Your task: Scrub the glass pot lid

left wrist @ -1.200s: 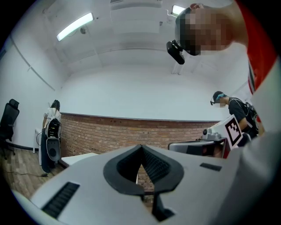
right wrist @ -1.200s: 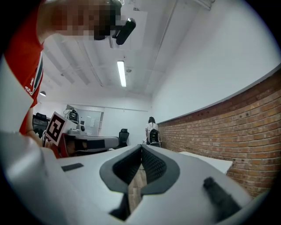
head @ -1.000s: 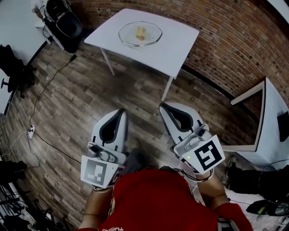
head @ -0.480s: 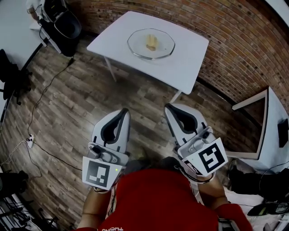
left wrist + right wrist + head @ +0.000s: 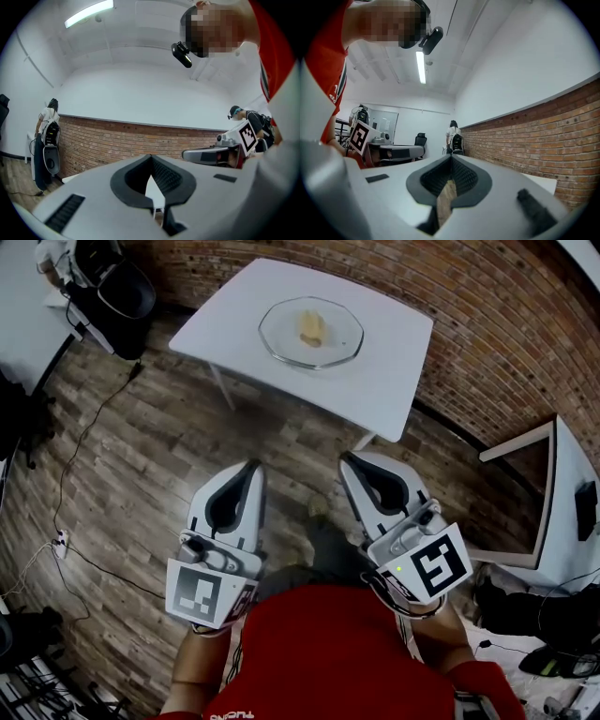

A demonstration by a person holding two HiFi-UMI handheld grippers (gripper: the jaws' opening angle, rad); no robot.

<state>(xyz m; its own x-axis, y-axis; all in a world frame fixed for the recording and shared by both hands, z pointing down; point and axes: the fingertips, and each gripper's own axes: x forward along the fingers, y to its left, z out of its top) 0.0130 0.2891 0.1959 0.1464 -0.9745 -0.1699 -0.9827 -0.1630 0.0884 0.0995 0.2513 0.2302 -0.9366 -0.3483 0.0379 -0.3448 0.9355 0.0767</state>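
Approach | tabletop (image 5: 380, 371) with glass pot lid (image 5: 281, 338) looms nearer than a second ago | left gripper (image 5: 252, 467), right gripper (image 5: 344, 461) both closed, empty; scrubbing not begun

1. We are looking down on a wooden floor (image 5: 159, 465) — a black cable (image 5: 86, 437) is trailing across it toward a white plug block (image 5: 62, 542).
2. We are seeing a white table (image 5: 375, 362) standing close to a brick wall (image 5: 487, 315).
3. A second white table (image 5: 570, 512) is showing at the right edge.
4. In the right gripper view a person (image 5: 453, 136) is standing beside the brick wall — a ceiling lamp (image 5: 421, 67) is glowing overhead.
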